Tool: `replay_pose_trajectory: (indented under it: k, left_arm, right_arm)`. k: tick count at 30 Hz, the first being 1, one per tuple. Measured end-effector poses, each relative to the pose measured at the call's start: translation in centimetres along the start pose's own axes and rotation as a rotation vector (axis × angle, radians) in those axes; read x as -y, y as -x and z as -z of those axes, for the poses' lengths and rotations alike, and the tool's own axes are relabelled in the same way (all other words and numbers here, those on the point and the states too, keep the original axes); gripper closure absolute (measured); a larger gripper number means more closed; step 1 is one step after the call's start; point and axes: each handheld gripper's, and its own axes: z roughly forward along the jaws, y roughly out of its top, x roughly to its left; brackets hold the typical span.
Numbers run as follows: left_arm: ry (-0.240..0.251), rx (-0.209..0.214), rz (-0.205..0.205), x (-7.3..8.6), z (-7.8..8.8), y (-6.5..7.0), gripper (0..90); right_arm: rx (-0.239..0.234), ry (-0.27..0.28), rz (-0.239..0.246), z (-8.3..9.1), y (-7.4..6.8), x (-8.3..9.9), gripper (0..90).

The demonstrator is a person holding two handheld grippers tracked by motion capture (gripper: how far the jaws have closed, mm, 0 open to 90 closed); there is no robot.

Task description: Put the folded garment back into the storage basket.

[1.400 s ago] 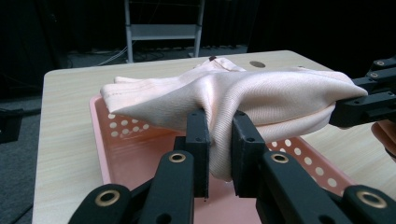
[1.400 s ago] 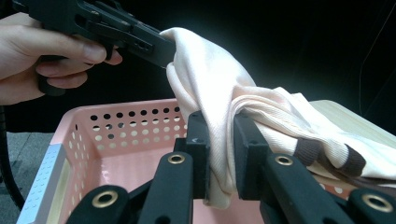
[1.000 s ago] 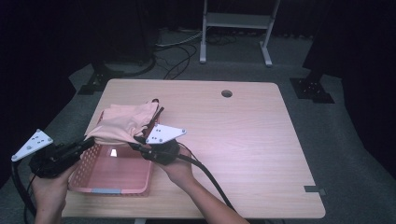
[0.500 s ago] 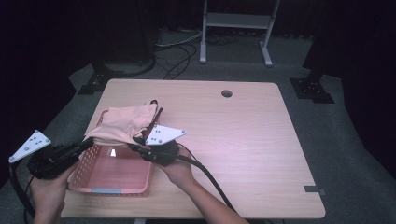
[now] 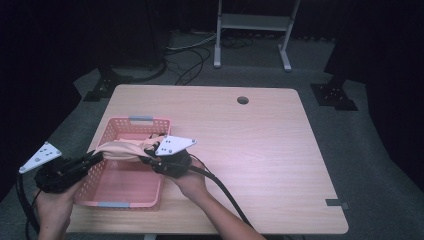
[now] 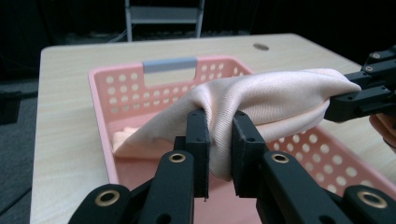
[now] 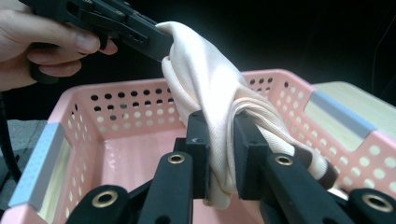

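Pale wood table (image 5: 260, 145) carries a pink perforated plastic basket (image 5: 125, 187) at its near left corner, grey handle strips set into the rims of its two short ends. Stretched above the basket's open top hangs a peach-coloured cloth (image 5: 122, 148), bunched into a thick roll and held at both ends. One loose end trails down to the far side of the basket, where a fold of the same fabric lies on the floor of the container, as the left gripper view shows; a brown-and-white striped edge dangles near the basket wall in the right gripper view. Apart from that trailing fabric, the pink floor of the basket shows bare.

At the left, the left gripper (image 6: 219, 140) has its two black jaws clamped on a gathered fold of the cloth, fabric squeezed between the pads. At the right, the right gripper (image 7: 219, 144) pinches the other end in the same way, jaws pressed tight on the twisted cloth. A person's hand (image 5: 192, 182) grasps that gripper just over the basket's right rim.
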Motion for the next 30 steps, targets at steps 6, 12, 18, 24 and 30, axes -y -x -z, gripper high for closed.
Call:
replay_pose_trajectory:
  k: [6,12,18,24,30]
  left_arm:
    - [-0.034,0.005,0.008,0.3,-0.1,-0.2,80.2]
    - [-0.080,0.023,0.005,0.5,0.3,-0.1,80.1]
    - [-0.130,0.030,0.007,1.1,0.5,-0.1,79.8]
    - [-0.184,0.032,0.009,1.9,0.7,-0.1,79.8]
    - [-0.203,0.031,0.016,2.6,0.7,-0.3,79.6]
  right_arm:
    - [-0.012,-0.019,-0.012,-0.3,0.0,0.6,78.8]
    - [-0.037,-0.038,-0.014,-0.3,-0.3,0.8,78.8]
    - [-0.079,-0.075,-0.023,-0.5,-0.8,1.3,78.7]
    - [-0.108,-0.121,-0.031,-0.8,-1.4,1.5,78.6]
    - [-0.112,-0.146,-0.012,-1.2,-1.9,1.7,78.6]
